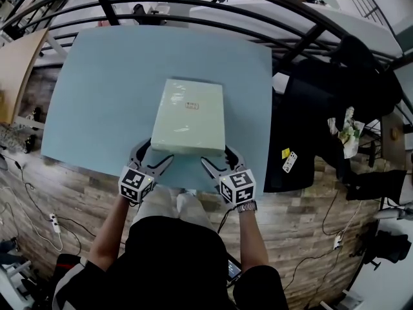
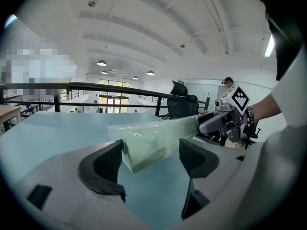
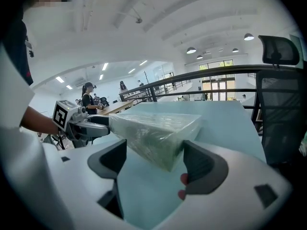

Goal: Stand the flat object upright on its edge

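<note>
A flat pale green box (image 1: 189,117) in clear wrap lies on the light blue table (image 1: 110,82), its short edge towards me. My left gripper (image 1: 151,160) stands open at the box's near left corner. My right gripper (image 1: 217,163) stands open at the near right corner. In the left gripper view the box (image 2: 153,137) pokes its corner between the jaws of the left gripper (image 2: 151,157), close against the left one, and the right gripper (image 2: 225,119) shows beyond. In the right gripper view the box (image 3: 158,128) corner sits between the jaws of the right gripper (image 3: 158,159), with a gap on both sides.
A black railing (image 1: 193,5) curves round the table's far side. A black office chair with dark cloth (image 1: 322,95) stands to the right. A wooden desk (image 1: 16,63) is at the left. Cables (image 1: 39,205) lie on the wooden floor.
</note>
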`<state>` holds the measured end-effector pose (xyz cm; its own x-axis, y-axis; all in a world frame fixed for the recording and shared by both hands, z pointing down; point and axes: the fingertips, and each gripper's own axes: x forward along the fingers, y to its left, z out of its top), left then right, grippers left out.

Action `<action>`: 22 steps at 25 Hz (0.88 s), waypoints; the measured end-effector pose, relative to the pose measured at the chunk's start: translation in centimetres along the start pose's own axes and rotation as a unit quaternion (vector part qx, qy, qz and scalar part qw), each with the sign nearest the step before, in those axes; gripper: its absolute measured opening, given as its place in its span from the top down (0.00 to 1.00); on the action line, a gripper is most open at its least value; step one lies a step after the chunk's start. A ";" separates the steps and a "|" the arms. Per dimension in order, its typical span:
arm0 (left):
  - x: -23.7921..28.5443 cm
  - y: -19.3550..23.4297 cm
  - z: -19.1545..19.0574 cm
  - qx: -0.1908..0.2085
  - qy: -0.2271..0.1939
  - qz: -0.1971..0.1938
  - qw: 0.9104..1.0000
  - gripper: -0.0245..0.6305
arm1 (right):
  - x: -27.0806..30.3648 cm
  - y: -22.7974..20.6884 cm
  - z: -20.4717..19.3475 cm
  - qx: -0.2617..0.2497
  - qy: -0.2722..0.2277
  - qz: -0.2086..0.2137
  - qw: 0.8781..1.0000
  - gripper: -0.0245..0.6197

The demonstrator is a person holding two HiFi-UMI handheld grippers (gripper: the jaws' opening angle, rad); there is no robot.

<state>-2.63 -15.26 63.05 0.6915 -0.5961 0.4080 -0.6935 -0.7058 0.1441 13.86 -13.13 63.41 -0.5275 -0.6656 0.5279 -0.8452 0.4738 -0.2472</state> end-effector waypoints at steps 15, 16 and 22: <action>-2.6 -2.4 1.6 0.012 -0.018 -0.004 1.000 0.42 | -3.2 1.6 0.9 -0.008 -0.023 -0.003 1.000 0.42; -2.9 -2.5 1.9 0.011 -0.020 -0.004 1.000 0.42 | -3.4 1.8 1.2 -0.009 -0.026 -0.003 1.000 0.42; -3.8 -3.1 2.6 0.017 -0.030 -0.005 0.999 0.41 | -4.5 2.5 1.8 -0.009 -0.042 -0.003 0.999 0.42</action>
<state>-2.64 -11.81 58.73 0.7102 -0.6104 0.3509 -0.6800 -0.7238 0.1173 13.97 -9.95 58.96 -0.5279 -0.7141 0.4598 -0.8474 0.4790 -0.2291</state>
